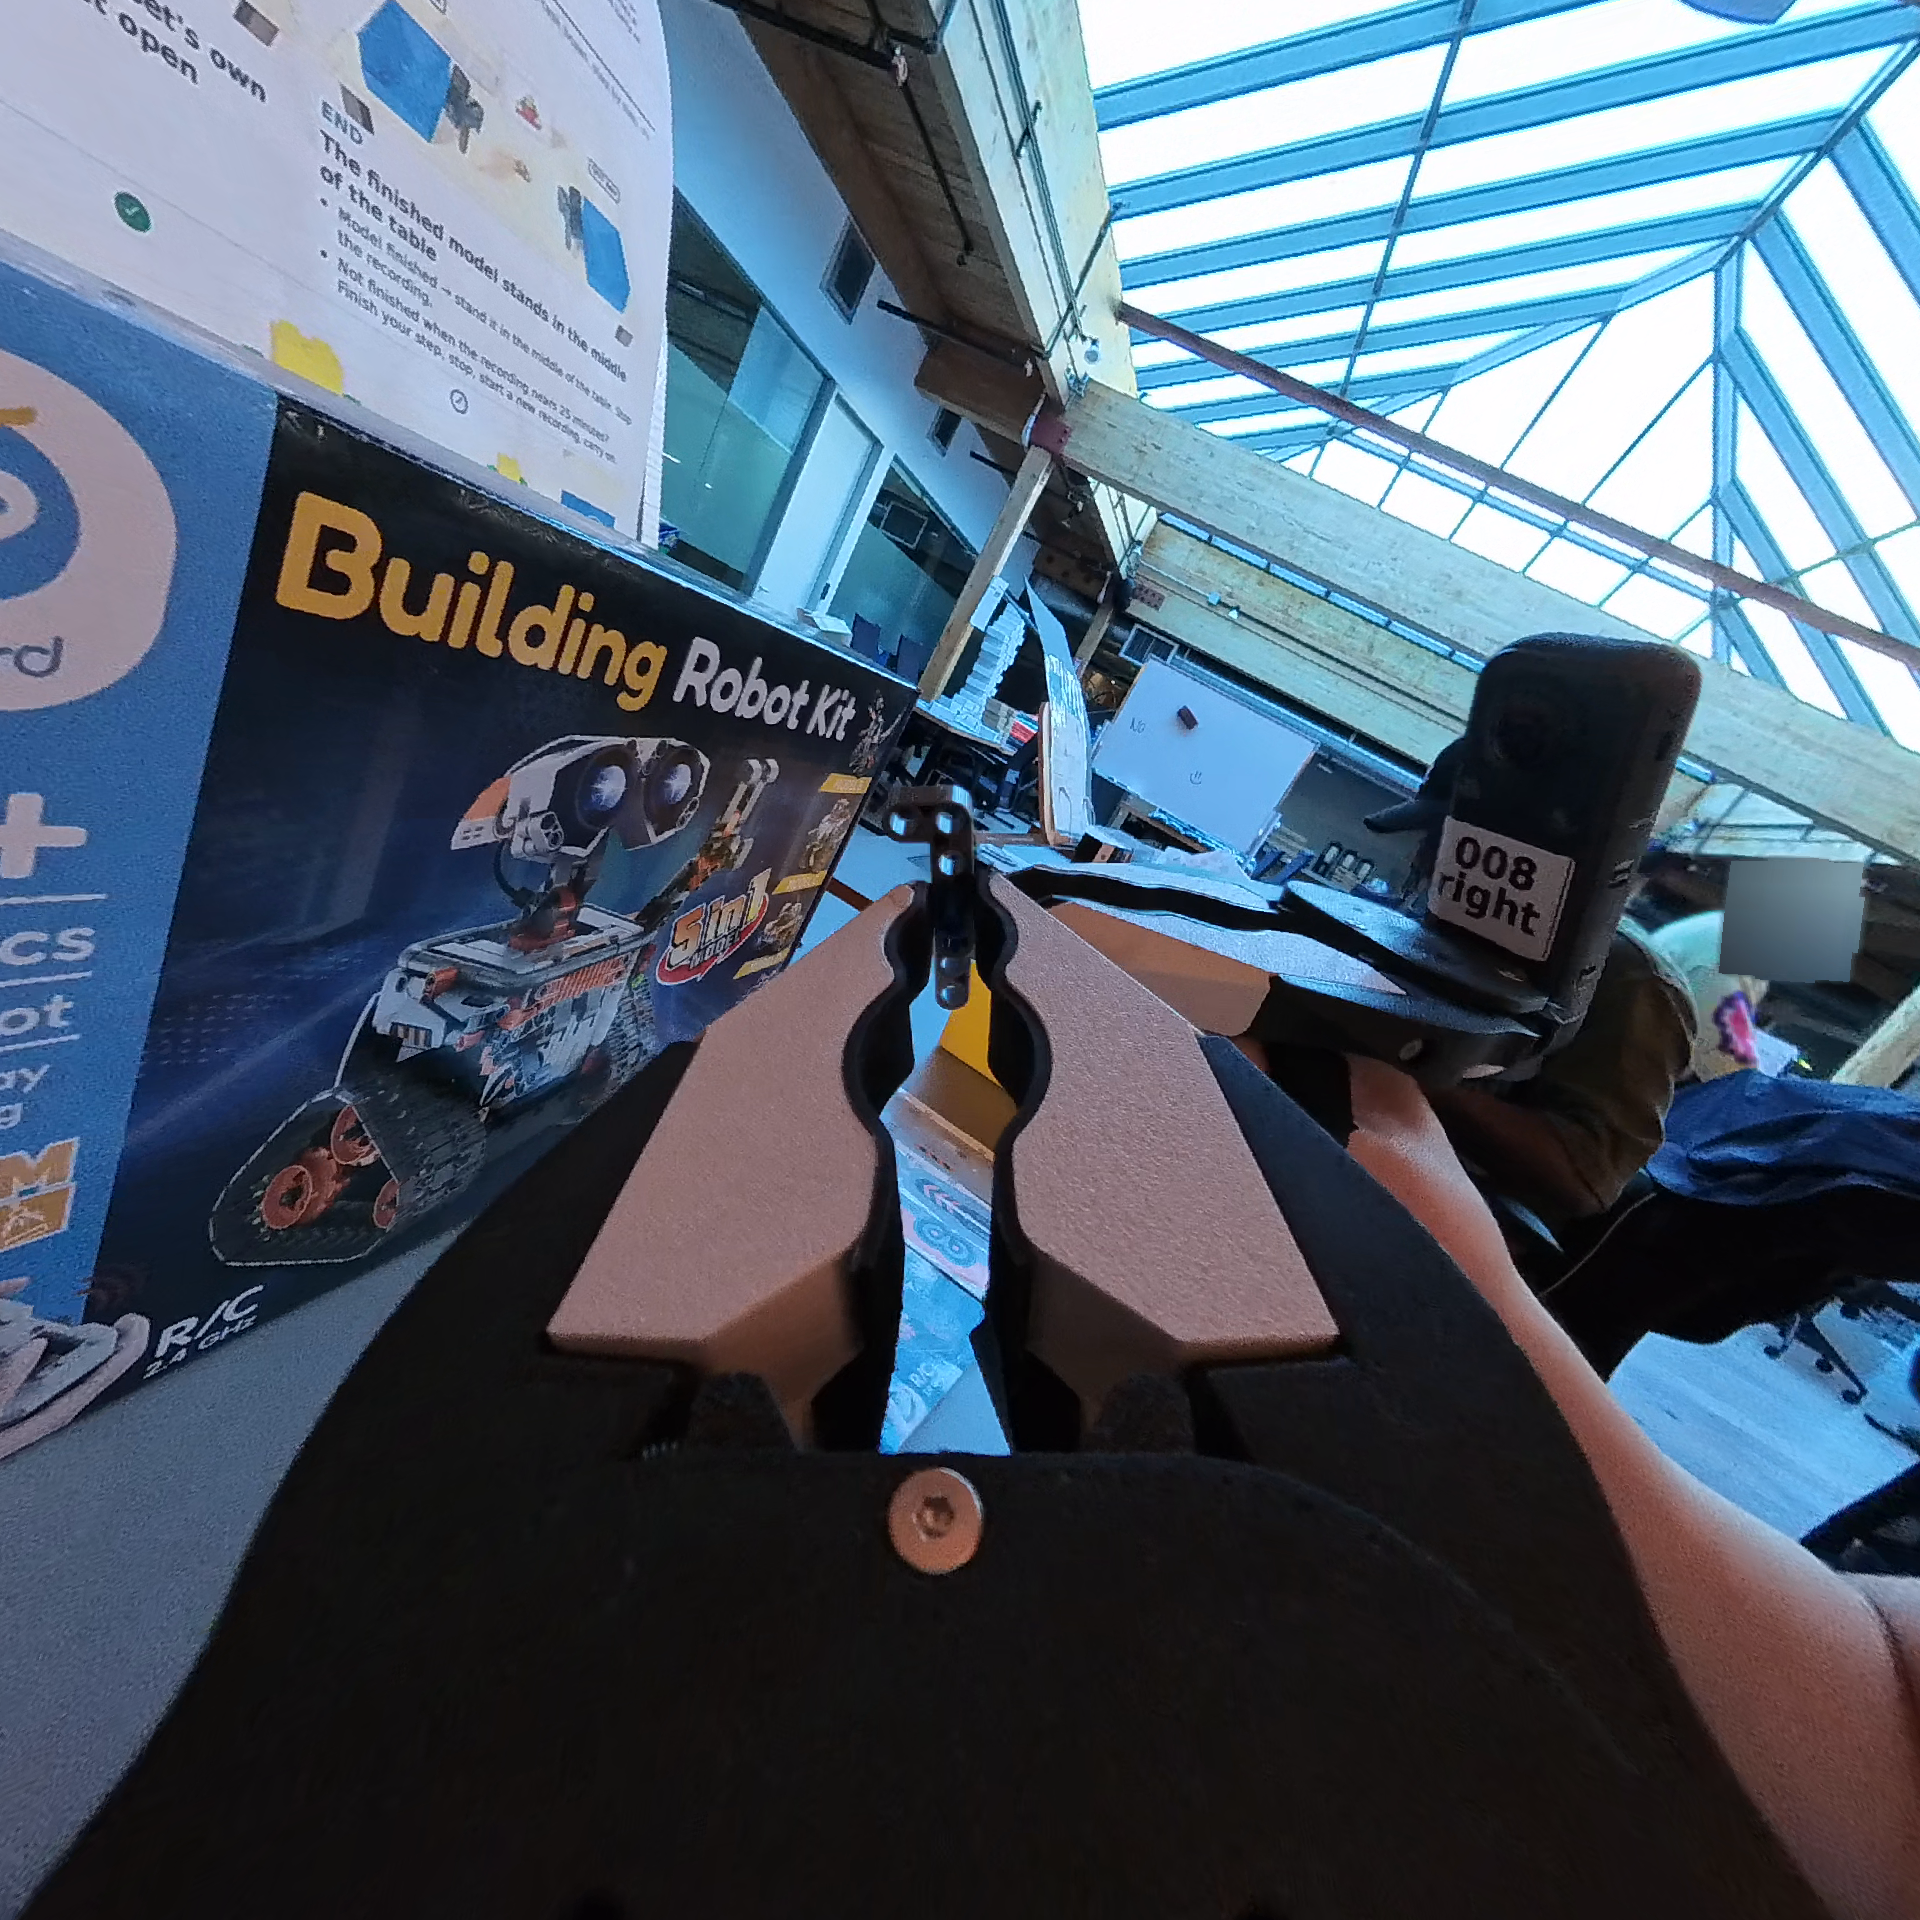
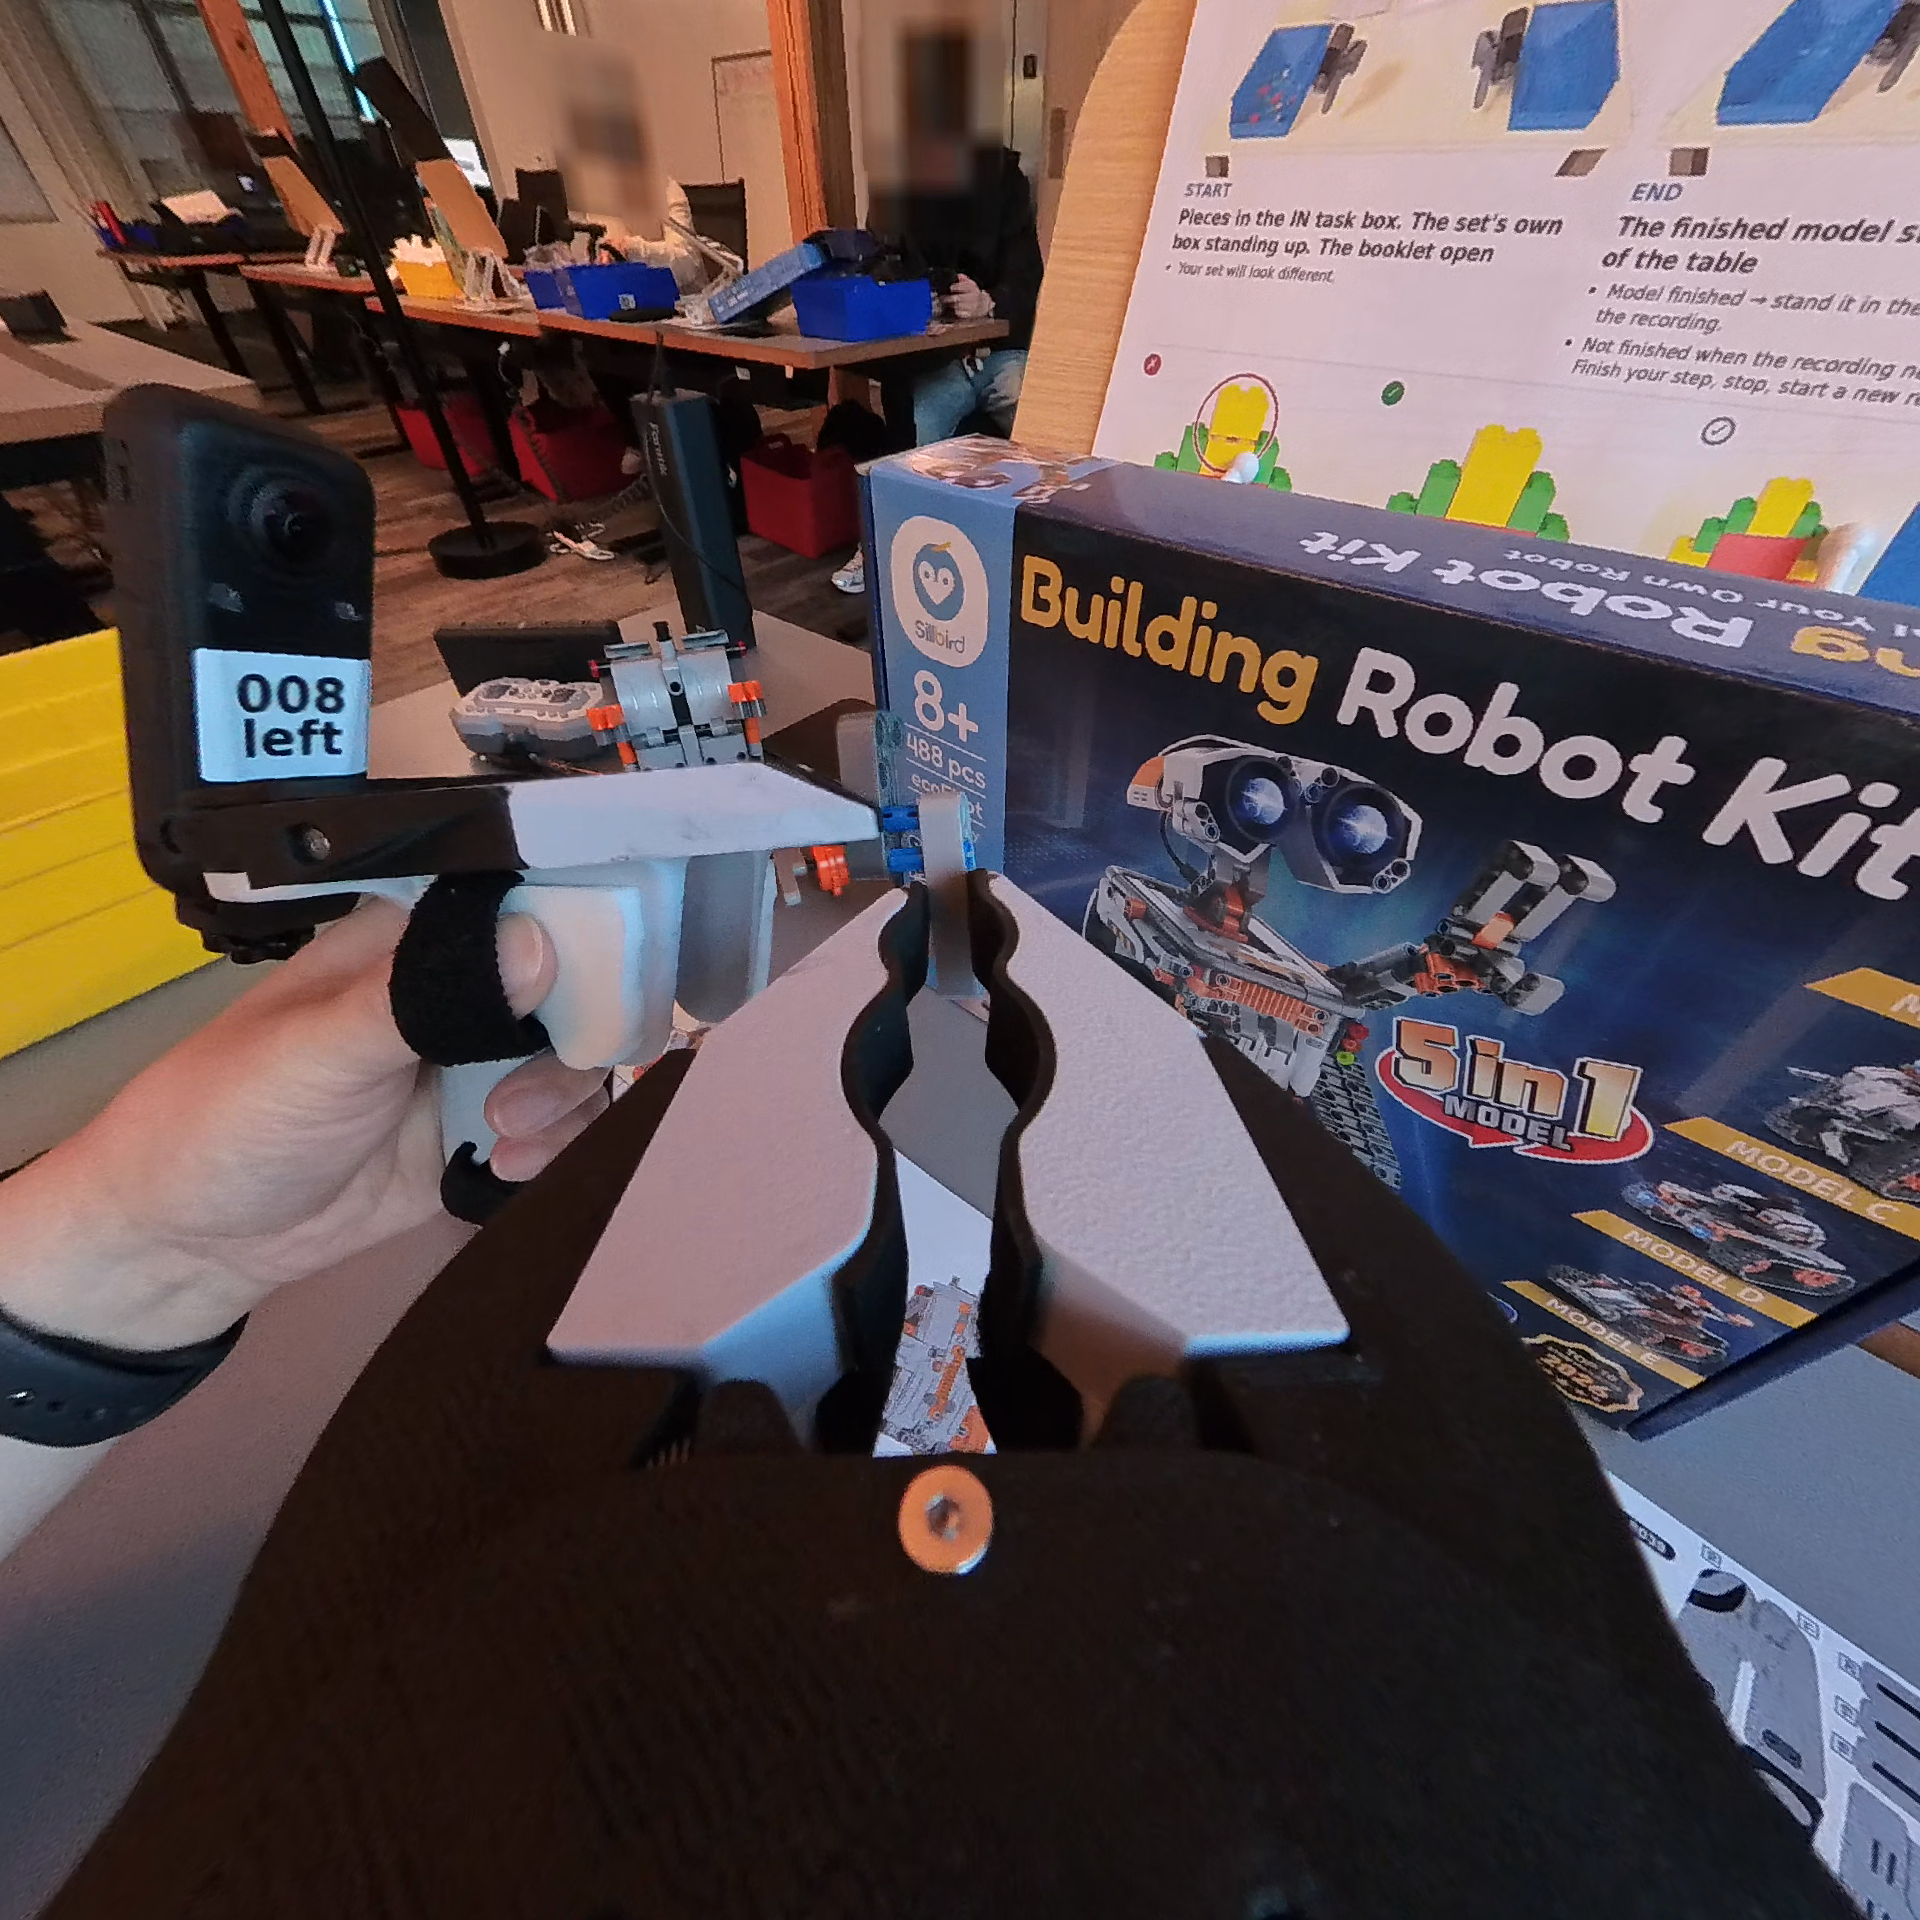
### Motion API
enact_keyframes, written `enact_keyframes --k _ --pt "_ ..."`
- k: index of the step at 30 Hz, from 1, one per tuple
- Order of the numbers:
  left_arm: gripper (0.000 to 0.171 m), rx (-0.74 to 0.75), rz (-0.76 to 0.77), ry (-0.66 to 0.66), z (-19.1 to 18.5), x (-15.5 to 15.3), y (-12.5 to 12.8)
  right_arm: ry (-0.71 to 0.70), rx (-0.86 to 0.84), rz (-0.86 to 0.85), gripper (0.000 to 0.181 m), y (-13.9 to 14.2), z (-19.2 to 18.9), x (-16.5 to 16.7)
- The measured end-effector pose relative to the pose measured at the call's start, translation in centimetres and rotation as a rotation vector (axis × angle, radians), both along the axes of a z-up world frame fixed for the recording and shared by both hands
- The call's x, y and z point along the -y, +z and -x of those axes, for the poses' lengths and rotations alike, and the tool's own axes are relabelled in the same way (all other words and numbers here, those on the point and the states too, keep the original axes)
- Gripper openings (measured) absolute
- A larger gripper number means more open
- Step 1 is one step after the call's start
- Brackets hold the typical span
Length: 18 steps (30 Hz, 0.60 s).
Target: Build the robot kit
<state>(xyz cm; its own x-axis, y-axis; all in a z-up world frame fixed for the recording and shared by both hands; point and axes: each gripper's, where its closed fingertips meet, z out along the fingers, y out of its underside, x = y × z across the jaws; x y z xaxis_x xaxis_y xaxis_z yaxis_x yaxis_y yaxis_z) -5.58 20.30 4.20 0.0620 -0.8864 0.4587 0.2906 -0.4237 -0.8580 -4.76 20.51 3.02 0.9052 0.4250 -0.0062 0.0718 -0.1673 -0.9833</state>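
Pinching a dark beam (image 1: 948, 904), left claw (image 1: 951, 914), right claw (image 2: 948, 914) nipping a grey piece (image 2: 951, 935), grey table (image 1: 125, 1538), skylit workshop.

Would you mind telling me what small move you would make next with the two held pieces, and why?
Probably ease the right tongs with their grey piece slightly toward the left tongs: the grey piece already sits against the blue-pinned part there, apparently not fully seated.

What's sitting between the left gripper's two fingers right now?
In the left wrist view, a dark holed beam piece stands pinched upright at the left gripper fingertips.
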Motion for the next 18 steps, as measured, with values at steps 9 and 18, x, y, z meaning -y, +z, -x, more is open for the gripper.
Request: enact_keyframes --k 9,18 --pt "0.004 -0.025 -0.028 0.007 0.27 0.15 0.07 0.009 0.07 -0.031 0.007 0.06 0.33 0.15" --pt "0.004 -0.004 -0.004 0.021 -0.03 -0.02 -0.02 0.017 0.056 -0.047 0.007 -0.11 0.06 0.03"
